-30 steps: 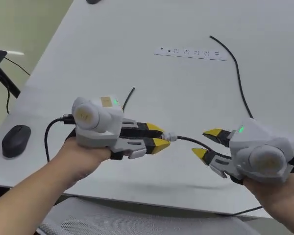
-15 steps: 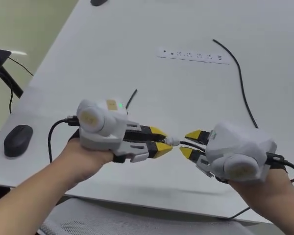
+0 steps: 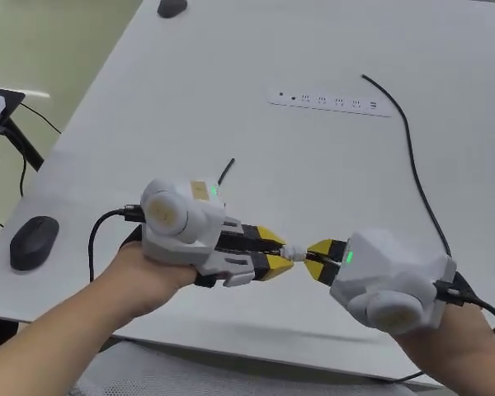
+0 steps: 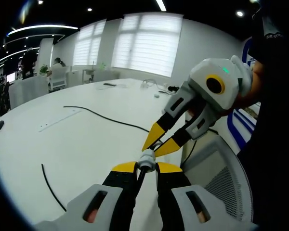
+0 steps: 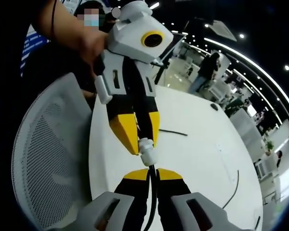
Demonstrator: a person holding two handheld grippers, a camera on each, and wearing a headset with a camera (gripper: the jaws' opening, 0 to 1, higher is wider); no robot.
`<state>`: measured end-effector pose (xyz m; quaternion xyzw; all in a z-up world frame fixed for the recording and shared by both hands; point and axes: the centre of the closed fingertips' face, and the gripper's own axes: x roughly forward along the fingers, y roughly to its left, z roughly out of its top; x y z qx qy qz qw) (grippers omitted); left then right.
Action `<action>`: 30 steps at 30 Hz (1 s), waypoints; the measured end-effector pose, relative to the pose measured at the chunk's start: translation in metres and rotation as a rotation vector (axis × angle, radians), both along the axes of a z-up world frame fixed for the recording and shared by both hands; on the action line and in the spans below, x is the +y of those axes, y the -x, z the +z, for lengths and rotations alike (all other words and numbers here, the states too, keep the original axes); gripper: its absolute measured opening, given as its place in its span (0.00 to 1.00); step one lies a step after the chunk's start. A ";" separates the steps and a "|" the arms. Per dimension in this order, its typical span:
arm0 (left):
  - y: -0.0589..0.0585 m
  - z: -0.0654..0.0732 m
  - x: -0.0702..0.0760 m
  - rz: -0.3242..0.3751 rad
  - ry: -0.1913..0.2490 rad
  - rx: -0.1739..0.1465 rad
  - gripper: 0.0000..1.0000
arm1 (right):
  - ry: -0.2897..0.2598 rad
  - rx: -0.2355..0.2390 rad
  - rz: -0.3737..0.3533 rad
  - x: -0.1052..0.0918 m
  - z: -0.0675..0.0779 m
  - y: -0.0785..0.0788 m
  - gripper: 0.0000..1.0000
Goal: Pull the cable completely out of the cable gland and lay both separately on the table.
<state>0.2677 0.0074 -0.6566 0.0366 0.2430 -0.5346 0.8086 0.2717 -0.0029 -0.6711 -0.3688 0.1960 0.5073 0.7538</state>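
Observation:
A small white cable gland (image 3: 293,252) hangs over the table's near edge, with my left gripper (image 3: 280,252) shut on it. In the left gripper view the gland (image 4: 146,159) pokes out from between my own yellow tips. My right gripper (image 3: 313,257) meets it tip to tip from the right. In the right gripper view a thin black cable (image 5: 153,197) runs from the gland (image 5: 147,149) down between my own jaws (image 5: 153,174), which are closed on it just behind the gland. The rest of the cable is hidden under the right gripper.
On the white table (image 3: 231,99) lie a white power strip (image 3: 330,102) with a long black lead (image 3: 412,165) and a short black cable piece (image 3: 225,172). A black mouse (image 3: 33,242) sits at the left edge, another (image 3: 172,8) far back. A mesh chair (image 3: 148,371) is below.
My right gripper has moved left from about a hand's width away, and its open jaws have closed on the cable next to the gland. The left gripper kept hold of the gland.

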 end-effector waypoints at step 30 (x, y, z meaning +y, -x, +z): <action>-0.005 0.003 0.001 0.022 0.022 -0.009 0.15 | -0.133 0.077 -0.282 -0.042 -0.016 -0.023 0.00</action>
